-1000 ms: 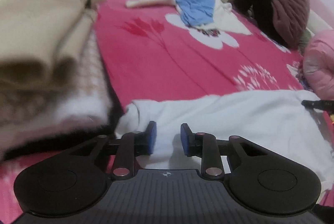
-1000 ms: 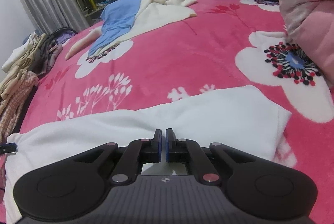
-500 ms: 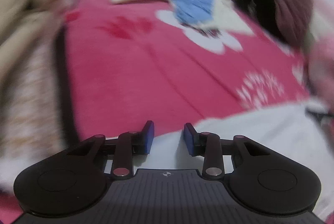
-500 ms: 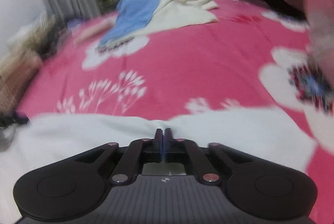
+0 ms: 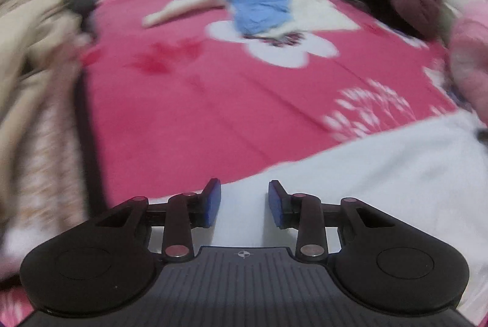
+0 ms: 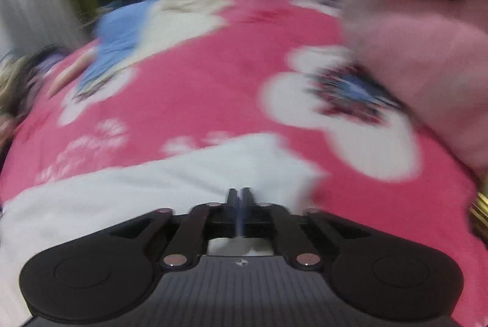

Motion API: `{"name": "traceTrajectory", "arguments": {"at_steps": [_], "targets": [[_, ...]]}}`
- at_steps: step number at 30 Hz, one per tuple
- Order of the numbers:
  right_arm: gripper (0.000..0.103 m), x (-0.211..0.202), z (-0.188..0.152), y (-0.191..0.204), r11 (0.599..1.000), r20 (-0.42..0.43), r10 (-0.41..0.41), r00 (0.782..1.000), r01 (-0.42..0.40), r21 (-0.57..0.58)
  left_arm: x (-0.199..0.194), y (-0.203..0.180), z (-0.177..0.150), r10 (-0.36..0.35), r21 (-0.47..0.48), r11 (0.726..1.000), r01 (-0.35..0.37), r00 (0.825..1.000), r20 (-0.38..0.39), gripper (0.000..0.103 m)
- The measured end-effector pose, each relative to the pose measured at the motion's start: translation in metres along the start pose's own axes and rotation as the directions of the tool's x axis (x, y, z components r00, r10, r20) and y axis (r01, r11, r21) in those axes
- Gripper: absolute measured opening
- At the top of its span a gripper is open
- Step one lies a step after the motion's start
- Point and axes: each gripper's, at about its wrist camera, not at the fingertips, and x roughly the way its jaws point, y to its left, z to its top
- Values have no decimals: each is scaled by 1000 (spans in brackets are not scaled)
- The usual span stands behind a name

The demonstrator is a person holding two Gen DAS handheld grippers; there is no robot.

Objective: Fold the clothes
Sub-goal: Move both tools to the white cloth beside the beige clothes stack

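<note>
One pink flowered blanket (image 5: 189,113) bears white cloth (image 5: 381,174) and blue garment (image 5: 259,4).

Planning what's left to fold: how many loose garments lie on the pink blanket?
3: a white garment nearest the fingers, and at the far end a blue garment lying on a cream garment. Blur may hide more; stacked clothes at left not counted.

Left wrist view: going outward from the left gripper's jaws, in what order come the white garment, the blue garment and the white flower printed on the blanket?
1. White garment, right under the left gripper.
2. White flower print, mid-blanket.
3. Blue garment, just beyond, overlapping the flower's far edge.
</note>
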Motion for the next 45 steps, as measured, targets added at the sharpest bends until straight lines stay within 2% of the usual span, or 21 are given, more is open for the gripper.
{"name": "traceTrajectory", "arguments": {"at_steps": [2, 4, 7, 9, 11, 13, 14, 16, 18, 20, 21, 24, 26, 27, 29, 31, 34, 37, 38, 40, 45], "targets": [[6, -31, 4, -4, 999, 49, -27, 998, 28, -19, -26, 8, 0, -65, -22, 998, 66, 997, 33, 35], [6, -64, -2, 11, 996, 53, 41, 998, -37, -86, -48, 4, -2, -151, 3, 988, 151, 988, 21, 35], [6, -89, -29, 46, 966, -48, 192, 980, -198, -164, -61, -23, -26, -291, 82, 951, 298, 953, -89, 35], [6, -96, -56, 73, 928, -149, 286, 947, -312, -206, -60, -43, -48, -341, 131, 922, 365, 924, -177, 35], [7, -89, -84, 94, 903, -244, 297, 923, -354, -244, -48, -57, -73, -295, 170, 921, 350, 914, -279, 35], [7, -66, -112, 105, 907, -357, 199, 913, -309, -285, -42, -58, -89, -253, 178, 931, 318, 916, -311, 35], [7, -61, -122, 106, 913, -382, 162, 910, -285, -291, -49, -55, -87, -262, 160, 934, 320, 916, -304, 35], [11, -76, -122, 107, 919, -369, 166, 915, -279, -279, -63, -48, -85, -278, 127, 938, 324, 917, -285, 35], [11, -99, -120, 113, 900, -325, 215, 921, -316, -301, -78, -41, -83, -295, 112, 937, 330, 922, -251, 35], [16, -112, -125, 120, 872, -318, 271, 909, -372, -319, -83, -35, -89, -299, 79, 940, 332, 913, -278, 36], [18, -105, -132, 123, 867, -354, 266, 897, -383, -320, -85, -32, -93, -303, 61, 941, 334, 906, -296, 36], [17, -79, -157, 124, 862, -452, 181, 874, -362, -355, -84, -18, -116, -303, -8, 946, 325, 874, -380, 36], [18, -87, -147, 128, 860, -446, 192, 874, -369, -353, -92, -5, -127, -303, -34, 949, 314, 875, -377, 36], [21, -96, -135, 130, 859, -417, 223, 881, -379, -344, -97, 1, -128, -312, -57, 948, 313, 878, -363, 36], [21, -107, -113, 137, 841, -372, 301, 878, -428, -330, -107, 14, -126, -332, -125, 943, 308, 889, -317, 36], [21, -107, -96, 154, 806, -356, 385, 851, -498, -319, -112, 23, -120, -325, -163, 943, 289, 903, -279, 36], [24, -91, -88, 197, 713, -379, 489, 786, -610, -345, -112, 33, -114, -328, -200, 937, 285, 916, -231, 36], [29, -53, -96, 246, 620, -441, 541, 716, -694, -367, -100, 35, -113, -347, -237, 927, 293, 908, -234, 36], [29, -37, -102, 262, 594, -487, 547, 681, -725, -348, -96, 36, -115, -344, -236, 928, 288, 905, -250, 36], [30, -16, -114, 285, 566, -562, 531, 634, -759, -321, -87, 36, -120, -343, -251, 928, 276, 894, -287, 36], [34, 12, -147, 317, 553, -683, 442, 582, -776, -303, -75, 30, -132, -380, -287, 912, 293, 867, -323, 36]]}}
